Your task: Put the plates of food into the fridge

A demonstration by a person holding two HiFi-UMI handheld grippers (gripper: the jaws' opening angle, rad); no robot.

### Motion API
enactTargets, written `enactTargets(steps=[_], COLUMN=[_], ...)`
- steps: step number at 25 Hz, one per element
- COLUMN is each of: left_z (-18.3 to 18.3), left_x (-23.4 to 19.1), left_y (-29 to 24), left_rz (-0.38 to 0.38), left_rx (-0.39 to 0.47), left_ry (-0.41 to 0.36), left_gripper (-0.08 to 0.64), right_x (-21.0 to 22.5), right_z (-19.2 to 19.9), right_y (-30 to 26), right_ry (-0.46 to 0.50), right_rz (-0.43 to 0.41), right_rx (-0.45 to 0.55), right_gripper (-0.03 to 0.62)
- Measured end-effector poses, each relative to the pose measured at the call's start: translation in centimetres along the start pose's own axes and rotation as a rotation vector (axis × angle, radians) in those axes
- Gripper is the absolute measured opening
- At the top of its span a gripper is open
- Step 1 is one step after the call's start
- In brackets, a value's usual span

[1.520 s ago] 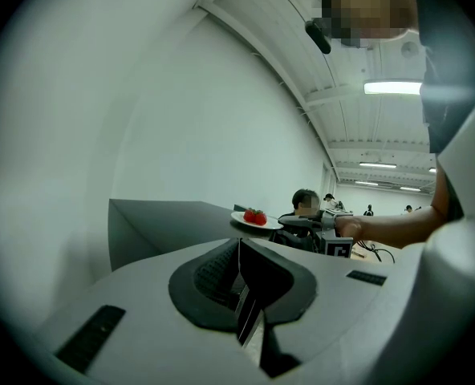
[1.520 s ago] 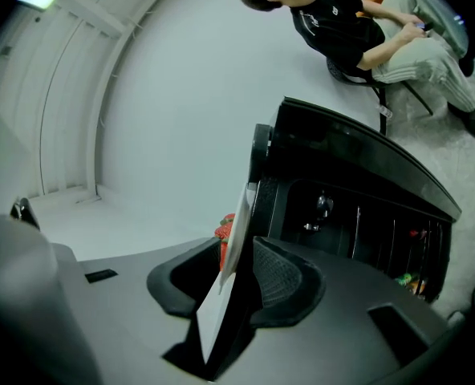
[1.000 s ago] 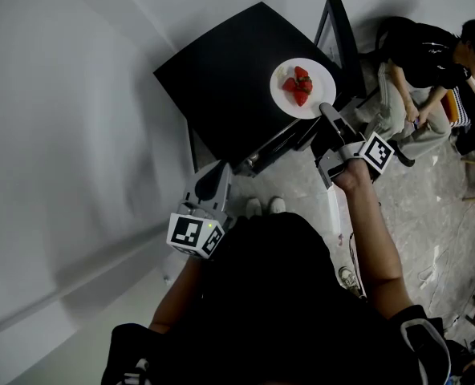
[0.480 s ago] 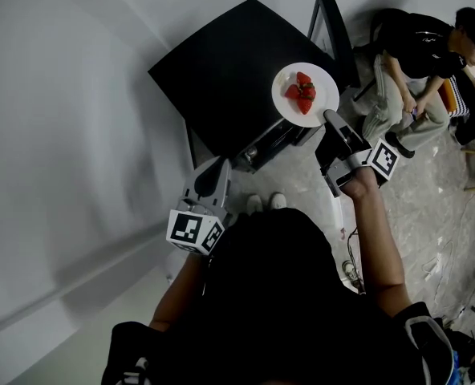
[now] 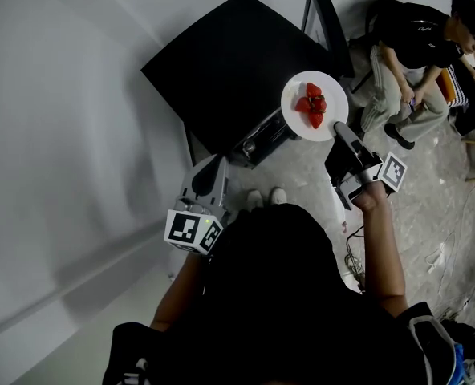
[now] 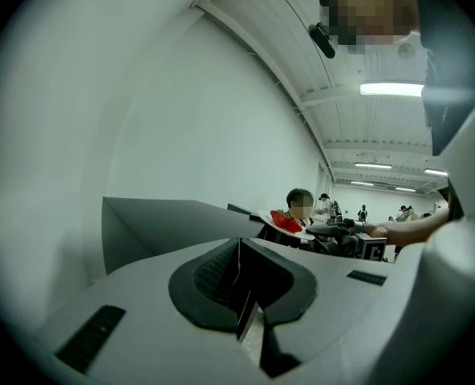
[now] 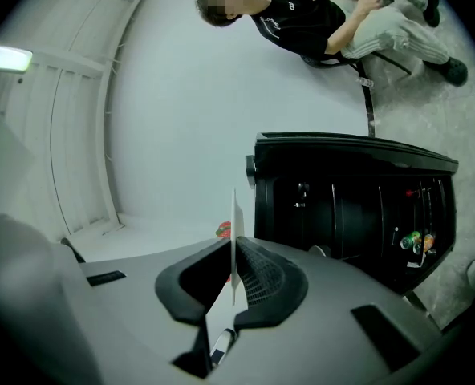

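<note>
A white plate (image 5: 295,107) with red strawberries (image 5: 312,106) hangs just past the right front corner of the black fridge (image 5: 221,70). My right gripper (image 5: 338,128) is shut on the plate's near rim. In the right gripper view the plate (image 7: 235,215) stands edge-on between the jaws of the right gripper (image 7: 234,251), strawberries (image 7: 224,230) peeking out to its left, and the fridge's open front (image 7: 350,199) is right ahead. My left gripper (image 5: 213,168) is shut on nothing, low by the fridge's front left. In the left gripper view its jaws meet and the strawberries (image 6: 286,220) show far off.
The fridge door (image 5: 326,14) stands open at the far right side. Bottles (image 7: 414,239) sit inside the fridge. A seated person (image 5: 414,46) is close behind the door, at the right. A pale wall runs along the left, and cables (image 5: 354,255) lie on the floor.
My right gripper has carried the plate of strawberries rightward and toward me, off the fridge's top to beyond its corner. The left gripper has stayed where it was.
</note>
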State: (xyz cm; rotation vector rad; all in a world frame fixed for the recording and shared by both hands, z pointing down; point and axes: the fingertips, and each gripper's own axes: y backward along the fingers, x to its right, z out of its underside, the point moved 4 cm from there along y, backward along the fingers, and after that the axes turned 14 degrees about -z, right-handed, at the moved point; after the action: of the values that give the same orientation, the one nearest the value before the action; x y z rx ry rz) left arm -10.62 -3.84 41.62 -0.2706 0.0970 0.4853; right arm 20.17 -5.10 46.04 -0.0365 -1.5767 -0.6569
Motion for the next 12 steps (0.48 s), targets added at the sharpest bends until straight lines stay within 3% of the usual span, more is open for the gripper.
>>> enactTargets(steps=[12], left_z=[-0.2], left_x=[-0.1], left_y=[-1.7], left_rz=[0.001], left_rx=[-0.025], left_ry=[0.014], left_gripper=[0.023], right_x=[3.4], right_z=[-0.4], right_y=[4.1], right_ry=[0.001], right_rz=[0.083], right_rx=[0.006], right_gripper=[0.040])
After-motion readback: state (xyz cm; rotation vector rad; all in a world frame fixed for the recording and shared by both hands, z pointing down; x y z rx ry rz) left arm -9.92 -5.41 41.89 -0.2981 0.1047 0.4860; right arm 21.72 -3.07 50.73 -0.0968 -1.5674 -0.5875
